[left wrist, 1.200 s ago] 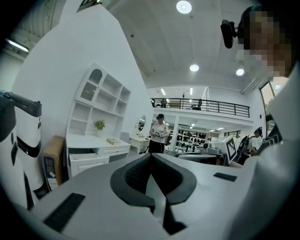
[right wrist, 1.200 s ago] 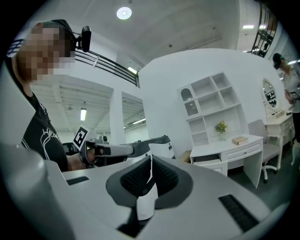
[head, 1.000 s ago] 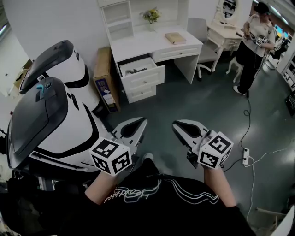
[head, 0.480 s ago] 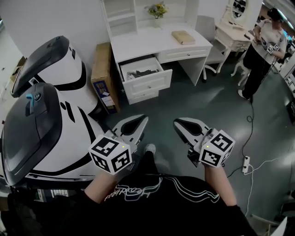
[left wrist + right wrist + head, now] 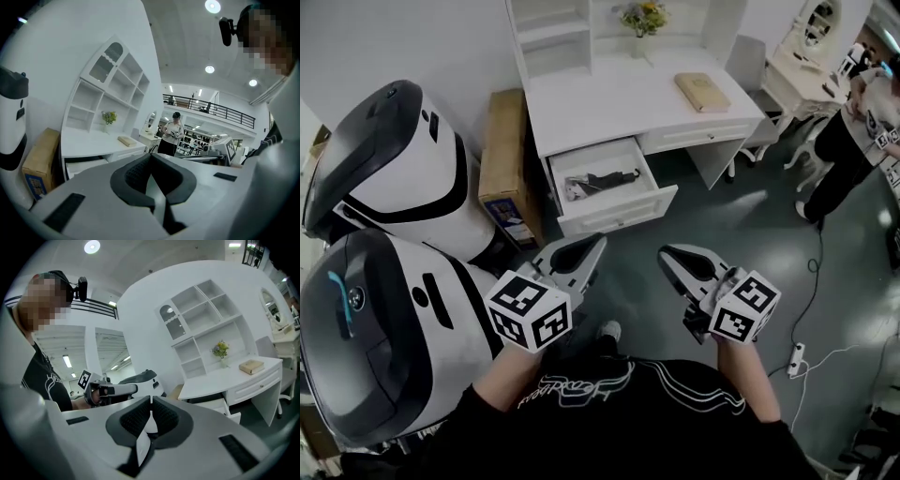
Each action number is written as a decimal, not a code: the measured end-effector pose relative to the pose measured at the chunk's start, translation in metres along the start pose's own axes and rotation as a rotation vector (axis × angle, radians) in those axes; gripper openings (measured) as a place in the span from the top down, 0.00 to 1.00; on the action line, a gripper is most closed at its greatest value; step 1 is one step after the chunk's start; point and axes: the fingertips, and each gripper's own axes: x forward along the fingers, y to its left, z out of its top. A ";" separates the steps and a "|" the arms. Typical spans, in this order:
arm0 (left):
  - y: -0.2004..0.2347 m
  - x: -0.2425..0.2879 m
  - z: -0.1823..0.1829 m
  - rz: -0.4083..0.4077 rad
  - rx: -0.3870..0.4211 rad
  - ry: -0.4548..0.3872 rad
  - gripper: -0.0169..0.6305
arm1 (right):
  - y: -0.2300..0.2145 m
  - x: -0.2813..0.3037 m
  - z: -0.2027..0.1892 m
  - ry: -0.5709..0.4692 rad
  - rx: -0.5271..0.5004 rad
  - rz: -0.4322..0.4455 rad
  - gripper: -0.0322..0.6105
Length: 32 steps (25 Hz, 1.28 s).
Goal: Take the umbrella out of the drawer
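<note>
White drawer [image 5: 622, 212] already pulled out of the table [image 5: 609, 98], umbrella [image 5: 602, 181] not yet lifted: that is where the job stands as you face the furniture from across a stretch of dark floor.

Your left tongs [image 5: 599, 242] and right tongs [image 5: 665, 253] are held out side by side in front of you, well apart from the drawer. Both gripper views show each pair pressed together with nothing between the pads, so neither has anything in hand.

By this showing the opening step is done, and the reach, the pinch and the lift out all remain. The tongs would have to spread before either could take hold.

The umbrella lies inside the open drawer, along its length, toward the middle. It looks like a compact folding model, collapsed, dark almost all over, with a paler piece at its left end. Which end is the handle cannot be told from this far off. It seems to lie flat on the drawer floor with space around it.

A cardboard box [image 5: 500, 155] leans just left of the table, a book [image 5: 703, 92] rests on the tabletop to the right, and another person [image 5: 862, 122] stands at the far right.
</note>
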 end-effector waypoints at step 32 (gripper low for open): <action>0.296 0.174 0.010 0.248 -0.196 0.090 0.95 | -0.274 0.270 0.011 0.358 -0.105 0.177 0.88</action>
